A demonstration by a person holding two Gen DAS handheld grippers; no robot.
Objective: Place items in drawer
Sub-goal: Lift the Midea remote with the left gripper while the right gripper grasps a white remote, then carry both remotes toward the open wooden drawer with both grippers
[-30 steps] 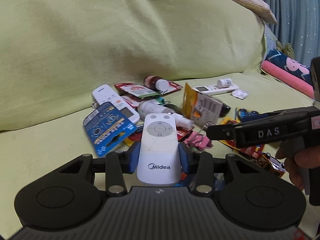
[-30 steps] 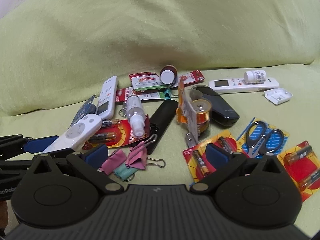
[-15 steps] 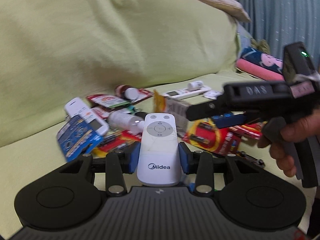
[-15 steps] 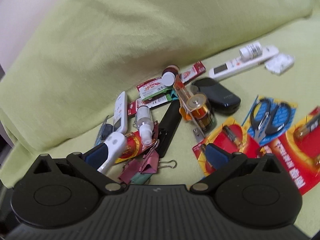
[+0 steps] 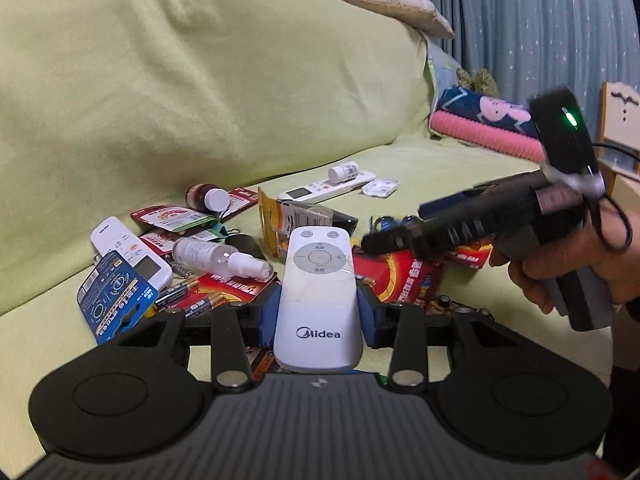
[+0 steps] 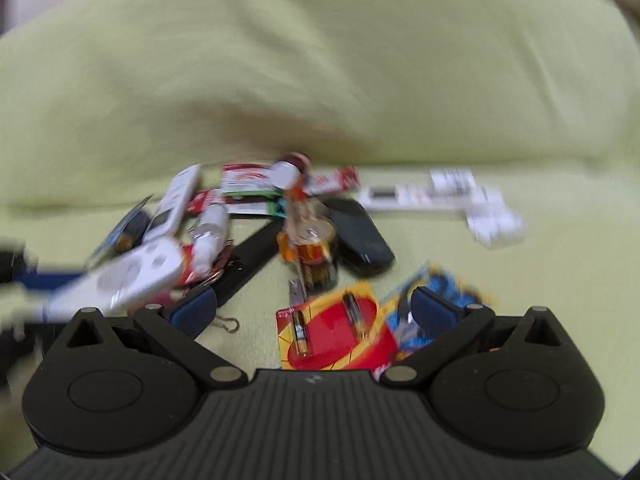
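My left gripper is shut on a white Midea remote, lifted above a pile of small items on a green-covered sofa. The same remote shows blurred at the left of the right wrist view. My right gripper is open and holds nothing, hovering over a red battery card and a scissors pack. From the left wrist view the right gripper reaches in from the right, held by a hand. No drawer is in view.
The pile holds a spray bottle, a blue button-cell card, two more white remotes, a brown bottle, a black case and a black remote. Sofa back cushion rises behind; pink-and-blue cloth at right.
The left gripper has lifted and swung right with the Midea remote still clamped. The right gripper has shifted over the red battery card and its view is now motion-blurred.
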